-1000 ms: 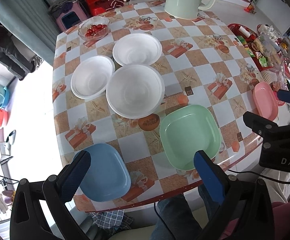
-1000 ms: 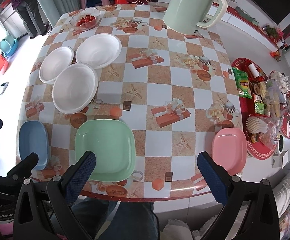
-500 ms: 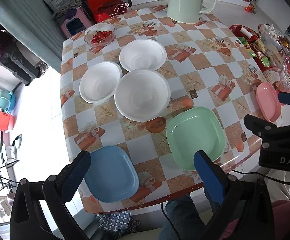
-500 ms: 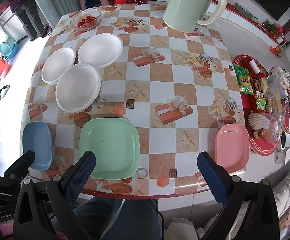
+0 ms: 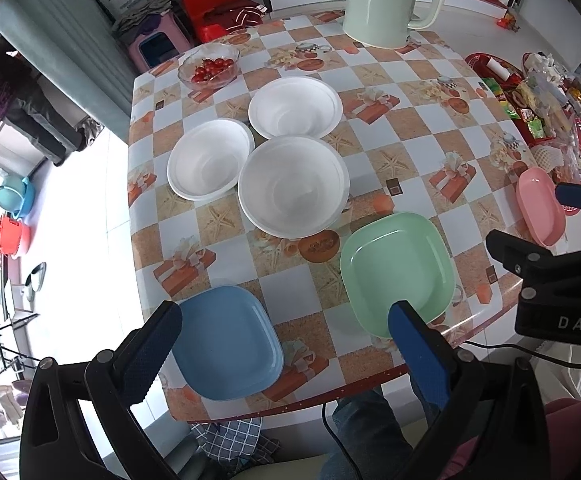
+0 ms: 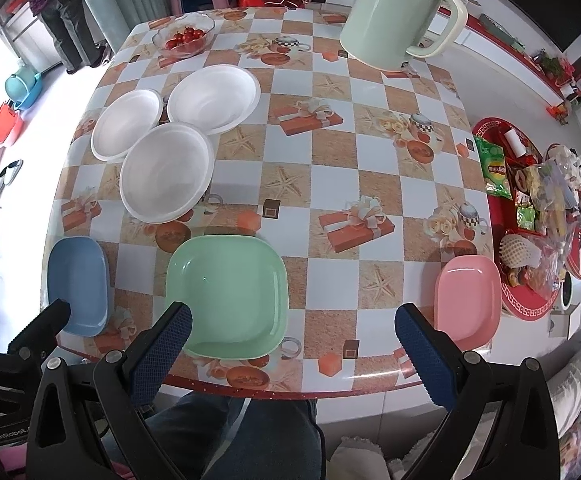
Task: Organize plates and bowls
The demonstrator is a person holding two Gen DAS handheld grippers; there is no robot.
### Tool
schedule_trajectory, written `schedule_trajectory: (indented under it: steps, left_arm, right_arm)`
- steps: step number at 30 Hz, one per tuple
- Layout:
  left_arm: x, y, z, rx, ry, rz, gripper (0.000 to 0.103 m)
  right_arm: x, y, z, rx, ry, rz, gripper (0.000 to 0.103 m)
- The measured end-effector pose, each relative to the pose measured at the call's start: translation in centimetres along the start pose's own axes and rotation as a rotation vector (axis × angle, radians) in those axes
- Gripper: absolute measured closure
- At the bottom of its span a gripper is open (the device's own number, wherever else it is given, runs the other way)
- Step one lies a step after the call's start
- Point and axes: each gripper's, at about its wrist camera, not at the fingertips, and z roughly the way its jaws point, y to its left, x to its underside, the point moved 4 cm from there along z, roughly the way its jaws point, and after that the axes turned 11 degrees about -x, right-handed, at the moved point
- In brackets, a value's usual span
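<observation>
Three white bowls [image 5: 293,185] [image 5: 209,159] [image 5: 295,107] cluster on the left half of the checkered table [image 5: 390,100]. Along the near edge lie a blue plate [image 5: 226,342], a green plate [image 5: 396,270] and a pink plate [image 5: 540,206]. My left gripper [image 5: 282,328] hangs open above the near edge, between the blue and green plates, holding nothing. In the right wrist view the same bowls [image 6: 167,174], blue plate [image 6: 78,284], green plate [image 6: 228,294] and pink plate [image 6: 468,300] show. My right gripper [image 6: 292,326] is open and empty over the near edge, between the green and pink plates.
A pale green kettle [image 6: 394,16] stands at the far edge. A glass bowl of cherry tomatoes [image 6: 184,36] sits at the far left corner. A red tray of snacks [image 6: 530,168] lines the right side. A person's legs [image 6: 234,432] are under the near edge.
Both grippers have drawn back and up from the table, so more of it shows. Nothing on the table has moved, and both stay open.
</observation>
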Motion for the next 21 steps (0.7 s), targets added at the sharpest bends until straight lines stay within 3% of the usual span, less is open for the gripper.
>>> schedule_trajectory:
  steps: [21]
  left_arm:
    - [0.2, -0.8, 0.6, 0.004, 0.019, 0.006, 0.000]
  right_arm:
    - [0.4, -1.4, 0.3, -0.003, 0.021, 0.011, 0.001]
